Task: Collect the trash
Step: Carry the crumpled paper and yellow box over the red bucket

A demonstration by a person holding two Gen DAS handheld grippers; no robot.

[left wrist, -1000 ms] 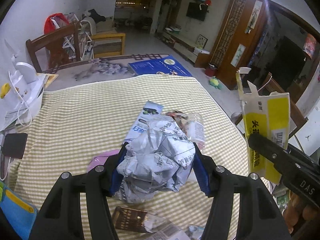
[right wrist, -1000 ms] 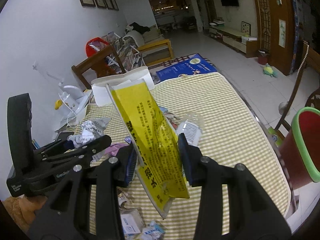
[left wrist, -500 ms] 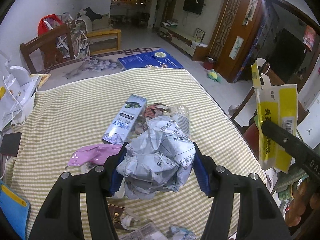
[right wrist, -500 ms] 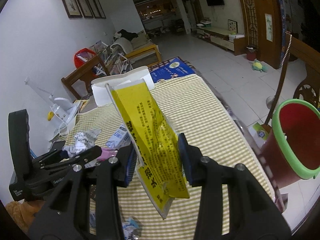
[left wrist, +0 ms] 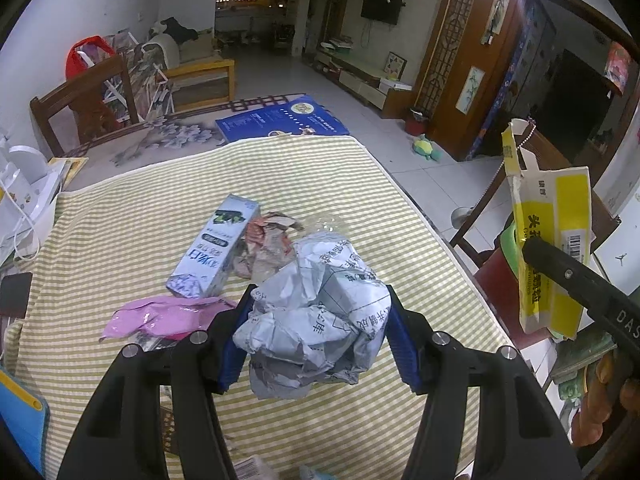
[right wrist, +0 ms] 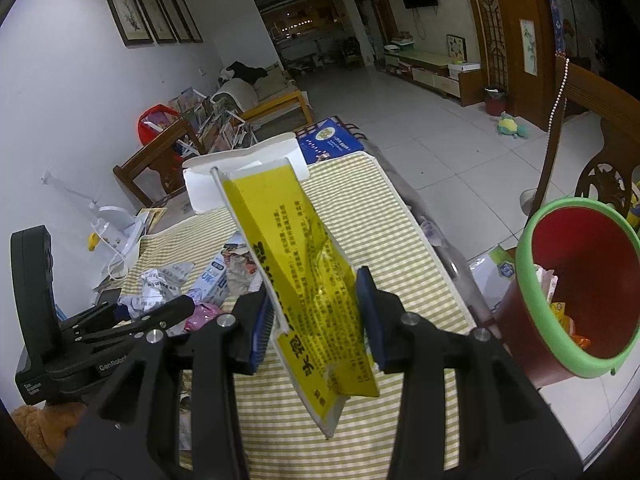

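Between the blue pads of the left gripper (left wrist: pixel 312 344) sits a crumpled paper wad (left wrist: pixel 316 320), pinched tight above the striped tablecloth (left wrist: pixel 120 240). Beside it, the right gripper (right wrist: pixel 316 324) clamps a flattened yellow carton (right wrist: pixel 304 280) — raised, near the green-rimmed red bin (right wrist: pixel 576 292). Farther off lie a pink wrapper (left wrist: pixel 160 316) and a pale blue box (left wrist: pixel 216 252).

Left gripper (left wrist: pixel 312 344) hangs above the table (left wrist: pixel 120 240), paper wad (left wrist: pixel 316 320) between its pads. On the cloth just behind the wad lie scraps (left wrist: pixel 268 240); a carton (left wrist: pixel 216 252) to their left; a wrapper (left wrist: pixel 160 316) nearer, left of the wad. Right gripper (right wrist: pixel 316 320) is out by the table's right edge with a flattened box (right wrist: pixel 308 280) standing between its pads. The bin (right wrist: pixel 580 292) sits right of it, off the table, litter inside.
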